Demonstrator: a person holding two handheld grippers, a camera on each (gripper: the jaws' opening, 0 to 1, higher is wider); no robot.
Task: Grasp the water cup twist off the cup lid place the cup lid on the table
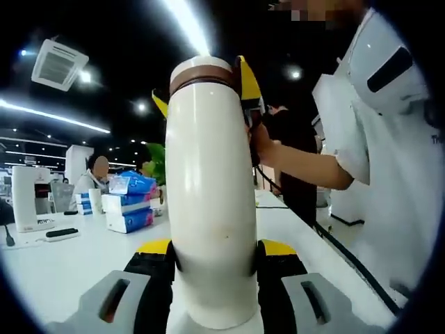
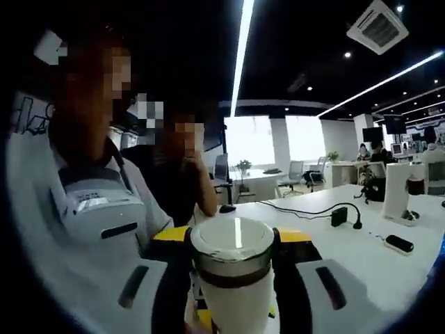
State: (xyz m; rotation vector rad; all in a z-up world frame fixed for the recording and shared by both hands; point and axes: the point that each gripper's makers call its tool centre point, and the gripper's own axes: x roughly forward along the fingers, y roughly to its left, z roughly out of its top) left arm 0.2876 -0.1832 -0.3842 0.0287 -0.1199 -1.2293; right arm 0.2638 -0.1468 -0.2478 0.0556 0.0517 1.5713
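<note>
Your left gripper (image 1: 212,254) clamps the body of the white water cup (image 1: 208,195), its yellow-tipped jaws pressed against both sides of the cup low on the barrel, the cup raised clear above the white table (image 1: 62,268). Your right gripper (image 2: 233,240) closes on the cup lid (image 2: 233,254) at the top end; in the right gripper view its jaws sit tight against the lid's two sides just above the brown band, and in the left gripper view its yellow fingertips (image 1: 247,80) flank that same band. The lid is on the cup. On the table to the far left stand stacked blue tissue boxes (image 1: 128,202) and a white machine (image 1: 29,198). A black cable (image 2: 313,210) runs across the table. A person in a white shirt (image 1: 389,160) stands close on the right.
</note>
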